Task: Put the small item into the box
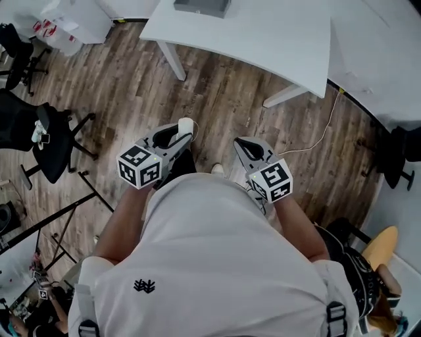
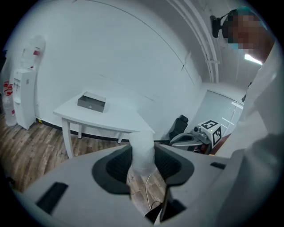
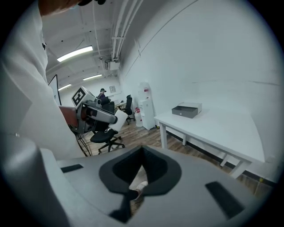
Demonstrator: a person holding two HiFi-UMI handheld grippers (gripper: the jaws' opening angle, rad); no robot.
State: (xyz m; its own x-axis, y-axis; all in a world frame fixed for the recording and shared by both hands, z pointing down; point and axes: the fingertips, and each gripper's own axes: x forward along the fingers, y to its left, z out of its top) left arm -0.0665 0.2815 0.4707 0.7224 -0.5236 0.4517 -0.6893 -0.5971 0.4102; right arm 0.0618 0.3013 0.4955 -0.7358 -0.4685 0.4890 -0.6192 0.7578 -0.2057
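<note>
I stand on a wood floor, a gripper in each hand at waist height. My left gripper [image 1: 179, 135] [image 2: 142, 156] is shut on a small white item [image 1: 186, 125] [image 2: 142, 150], which sticks up between the dark pads. From the right gripper view that item [image 3: 119, 119] shows at the left gripper's tip. My right gripper [image 1: 245, 147] [image 3: 142, 150] is shut, with nothing between its tips. The grey box [image 1: 202, 6] [image 2: 92, 103] [image 3: 187, 110] sits on a white table [image 1: 263, 33] ahead of me, well beyond both grippers.
Black office chairs [image 1: 39, 131] stand to my left. A water dispenser [image 2: 22, 97] is against the wall left of the table. A white cable [image 1: 319, 139] trails on the floor near the table leg [image 1: 284, 96]. At my right stands a yellow chair [image 1: 383, 245].
</note>
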